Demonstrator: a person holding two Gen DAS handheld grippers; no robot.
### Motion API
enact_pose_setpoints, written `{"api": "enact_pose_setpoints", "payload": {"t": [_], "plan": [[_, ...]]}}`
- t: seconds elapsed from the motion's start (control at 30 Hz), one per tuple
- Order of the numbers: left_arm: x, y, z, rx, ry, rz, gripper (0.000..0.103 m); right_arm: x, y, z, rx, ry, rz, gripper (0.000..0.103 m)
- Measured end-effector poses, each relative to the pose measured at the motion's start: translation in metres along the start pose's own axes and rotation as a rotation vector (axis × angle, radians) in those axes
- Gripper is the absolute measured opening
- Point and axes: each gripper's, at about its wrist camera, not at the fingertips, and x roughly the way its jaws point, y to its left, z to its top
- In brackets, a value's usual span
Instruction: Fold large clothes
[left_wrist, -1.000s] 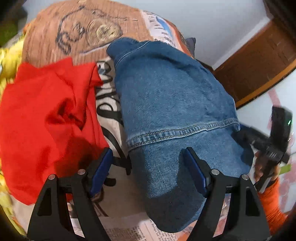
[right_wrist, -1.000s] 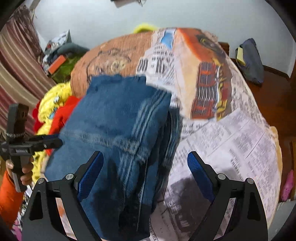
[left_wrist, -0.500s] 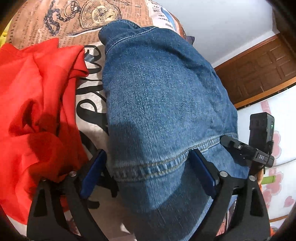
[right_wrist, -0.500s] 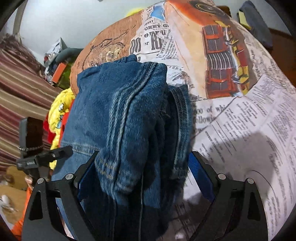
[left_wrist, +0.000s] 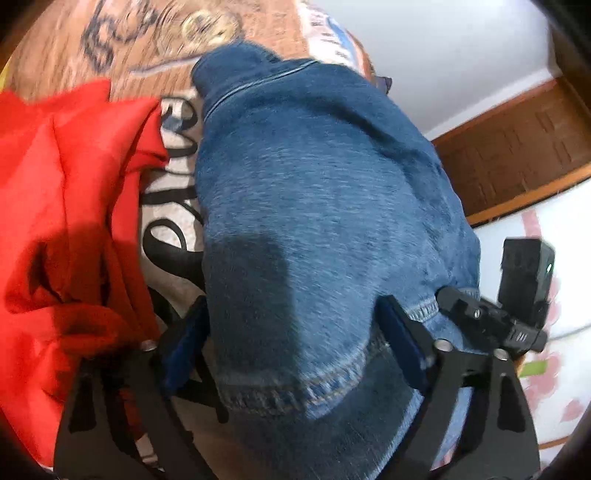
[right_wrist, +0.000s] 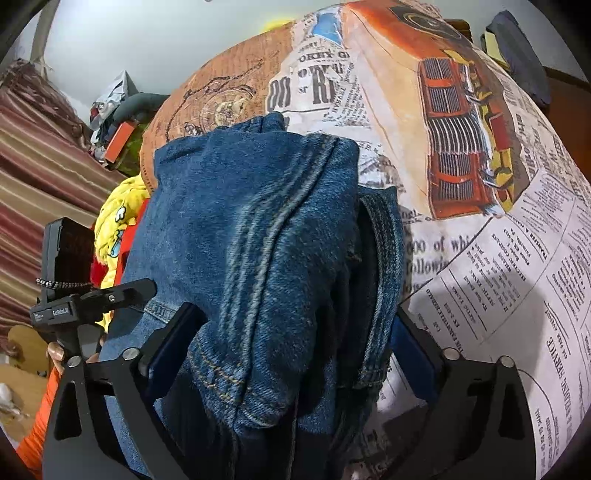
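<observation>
Left gripper (left_wrist: 291, 354), jaws standing wide and lately narrowing, straddling the near hem of the folded jeans (left_wrist: 314, 206); the denim fills the gap, but whether the blue pads press on it cannot be told, so no grip is claimed. Right gripper (right_wrist: 291, 354), jaws likewise spread and lately narrowing, astride the same near end at its thicker side, where stacked seams and a waistband edge show; its right pad seems to stand just clear of the cloth.

The jeans lie as a long bundle on the printed bed cover (right_wrist: 480, 258), near end at the cover's near edge, under both tools, far end pointing toward the far edge. The long axis therefore runs straight ahead of each gripper, along its fingers. Both tools are at the same end, side by side across the bundle's width, neither nearer than the other.

A red garment (left_wrist: 62, 206) lies crumpled just left of the jeans, touching or nearly so.

Judgement: the next fold would carry the near end forward along this axis.
</observation>
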Motion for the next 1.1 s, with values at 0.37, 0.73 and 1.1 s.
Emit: {"api": "enact_pose_setpoints", "payload": {"t": [0.37, 0.73, 1.1], "plan": [[-0.026, -0.026, 0.001, 0.101, -0.060, 0.018, 0.046, -0.005, 0.013, 0.003, -0.030, -0.030, 0.025, 0.042], [-0.054, -0.048, -0.011, 0.157, -0.105, 0.040, 0.037, -0.024, 0.036, 0.002, -0.078, -0.087, -0.014, 0.031], [-0.104, -0.073, -0.022, 0.201, -0.180, 0.026, 0.034, -0.061, 0.072, -0.002, -0.132, -0.159, -0.047, 0.030]]}}
